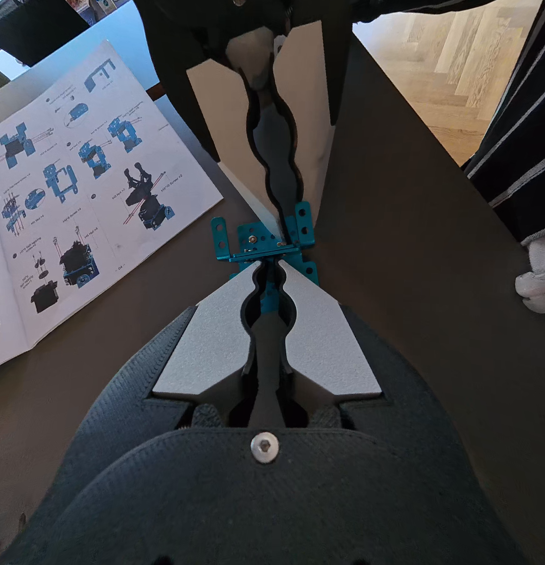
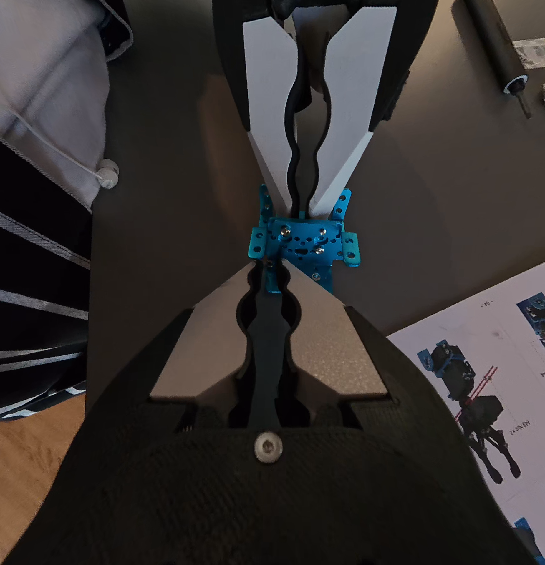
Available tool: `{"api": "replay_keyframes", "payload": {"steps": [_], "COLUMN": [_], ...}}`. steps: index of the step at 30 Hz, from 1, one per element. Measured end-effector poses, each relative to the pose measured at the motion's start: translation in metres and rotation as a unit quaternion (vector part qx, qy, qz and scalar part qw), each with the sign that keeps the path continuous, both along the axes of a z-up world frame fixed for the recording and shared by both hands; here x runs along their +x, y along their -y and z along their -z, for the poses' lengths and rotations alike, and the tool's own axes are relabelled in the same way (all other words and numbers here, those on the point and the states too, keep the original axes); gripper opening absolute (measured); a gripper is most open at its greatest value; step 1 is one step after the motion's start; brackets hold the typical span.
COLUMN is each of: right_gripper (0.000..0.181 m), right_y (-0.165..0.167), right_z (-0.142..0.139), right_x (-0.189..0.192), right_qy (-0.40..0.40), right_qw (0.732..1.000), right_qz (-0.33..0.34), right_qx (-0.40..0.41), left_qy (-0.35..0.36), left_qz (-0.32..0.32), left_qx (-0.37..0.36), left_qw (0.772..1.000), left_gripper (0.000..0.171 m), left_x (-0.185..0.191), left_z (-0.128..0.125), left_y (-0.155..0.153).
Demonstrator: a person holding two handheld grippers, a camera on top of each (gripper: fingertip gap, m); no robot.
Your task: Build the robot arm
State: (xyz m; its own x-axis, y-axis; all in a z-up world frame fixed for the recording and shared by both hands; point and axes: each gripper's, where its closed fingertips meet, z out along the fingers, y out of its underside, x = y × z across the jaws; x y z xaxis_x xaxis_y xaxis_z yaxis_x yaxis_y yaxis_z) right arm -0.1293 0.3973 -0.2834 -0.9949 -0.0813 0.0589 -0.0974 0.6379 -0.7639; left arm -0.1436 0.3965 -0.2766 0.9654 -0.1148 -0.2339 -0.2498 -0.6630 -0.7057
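Item: blue bracket [image 1: 266, 244], a perforated metal assembly with small screws, held over the dark surface [image 1: 402, 305] between two grippers that face each other.

Left gripper [image 1: 268, 262]: we see its fingers drawn narrow and clamped on one edge of the bracket. Right gripper [image 2: 268, 262]: likewise narrow, pinching the opposite edge. Each also shows farther off in the other's view, tips meeting the bracket from the far side.

Hidden or unclear: our fingers cover the bracket's lower part in both views, so we cannot tell whether it rests on the surface or hangs just above it. Its full outline is cut off by the fingertips.

Surface: dark brown and matte. A manual [image 1: 81, 183] lies open on it beside the left gripper, its pages printed with assembly diagrams; only a corner shows in the right wrist view. At the top right of that view lie a dark cylindrical tool [image 2: 497, 55] and a small bag [image 2: 537, 52], both partly cropped and hard to make out.

Room: pale wooden floor [image 1: 448, 76] beyond the surface edge. A person in dark striped clothing [image 1: 516, 137] sits close against that edge.
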Motion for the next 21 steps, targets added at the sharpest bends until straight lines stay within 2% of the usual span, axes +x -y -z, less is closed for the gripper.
{"api": "replay_keyframes", "payload": {"steps": [13, 21], "right_gripper": [0.005, 0.005], "right_y": [-0.004, 0.000], "right_z": [-0.005, -0.034], "right_x": [-0.005, -0.026], "right_qy": [-0.023, -0.056], "right_qw": [1.000, 0.992], "right_qz": [0.015, 0.067], "right_qx": [-0.001, -0.093], "left_qy": [-0.001, -0.003], "left_qz": [0.000, -0.002], "left_qx": [-0.001, -0.001], "left_qw": [1.000, 1.000], "left_gripper": [0.002, 0.005], "left_x": [0.000, -0.002], "left_z": [0.000, 0.000], "left_y": [0.000, 0.000]}}
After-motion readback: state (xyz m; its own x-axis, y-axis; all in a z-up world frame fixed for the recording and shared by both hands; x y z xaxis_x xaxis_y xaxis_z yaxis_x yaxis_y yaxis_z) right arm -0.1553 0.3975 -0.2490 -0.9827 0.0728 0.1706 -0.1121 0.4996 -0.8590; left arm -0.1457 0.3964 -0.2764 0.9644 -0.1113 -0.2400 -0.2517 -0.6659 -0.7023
